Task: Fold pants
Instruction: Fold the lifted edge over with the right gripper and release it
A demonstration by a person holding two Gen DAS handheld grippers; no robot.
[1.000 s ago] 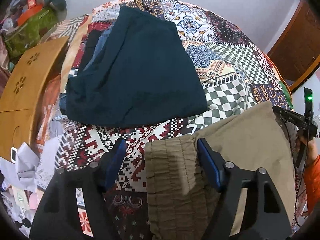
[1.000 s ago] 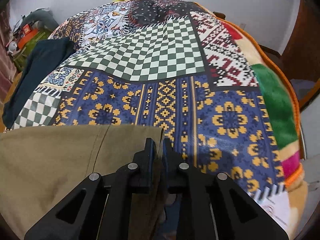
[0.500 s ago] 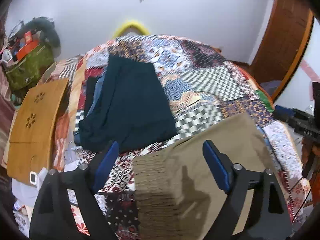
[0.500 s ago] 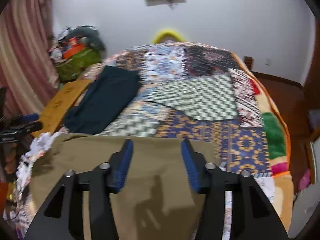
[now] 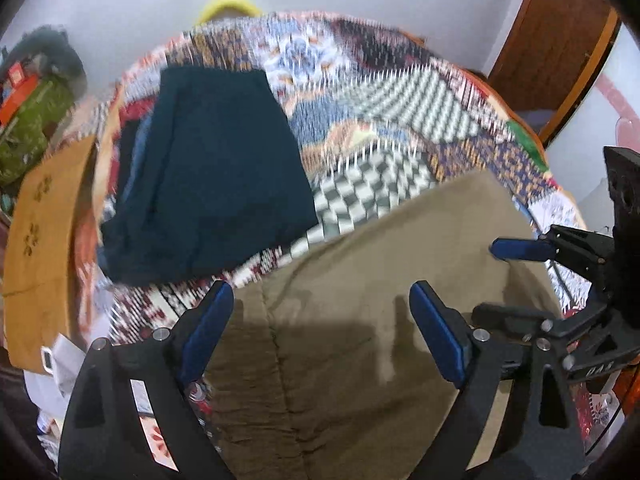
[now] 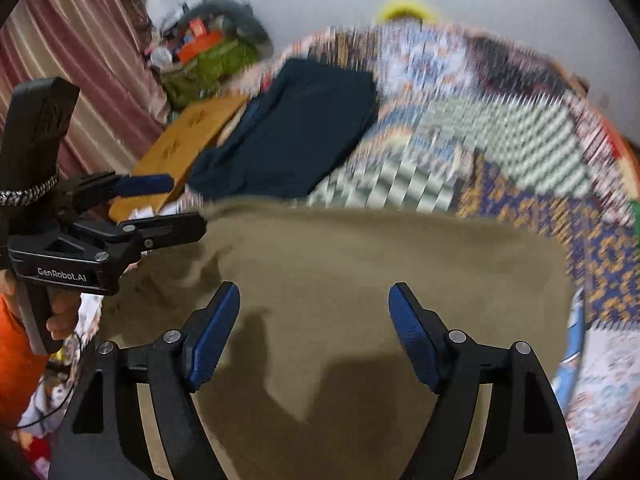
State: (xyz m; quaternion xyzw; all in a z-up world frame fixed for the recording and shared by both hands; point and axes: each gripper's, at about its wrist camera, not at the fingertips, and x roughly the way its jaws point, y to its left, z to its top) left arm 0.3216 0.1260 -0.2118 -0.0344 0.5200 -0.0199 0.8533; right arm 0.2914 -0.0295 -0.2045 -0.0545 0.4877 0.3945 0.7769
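Observation:
The olive pants (image 5: 380, 280) (image 6: 380, 260) lie folded flat on the near part of the patchwork bedspread (image 5: 400, 92) (image 6: 520, 140). My left gripper (image 5: 320, 300) hovers over their gathered waistband end, its jaws opening, with nothing pinched between the blue pads. My right gripper (image 6: 315, 296) hangs over the other end, jaws also opening and free of the cloth. Each gripper shows in the other's view: the right gripper (image 5: 496, 280) at the right edge, the left gripper (image 6: 180, 206) at the left, held by a hand (image 6: 60, 316) with an orange sleeve.
A folded dark navy garment (image 5: 216, 168) (image 6: 296, 132) lies on the bed beyond the pants. A wooden board (image 5: 36, 240) (image 6: 188, 140) leans at the bed's left side, with a green bag (image 5: 28, 128) and clutter behind it. A brown door (image 5: 560, 32) stands at right.
The right gripper let go of the pants' edge and opened wide. The left gripper spread wider off the waistband. Both pulled back and rose, so more of the bed shows.

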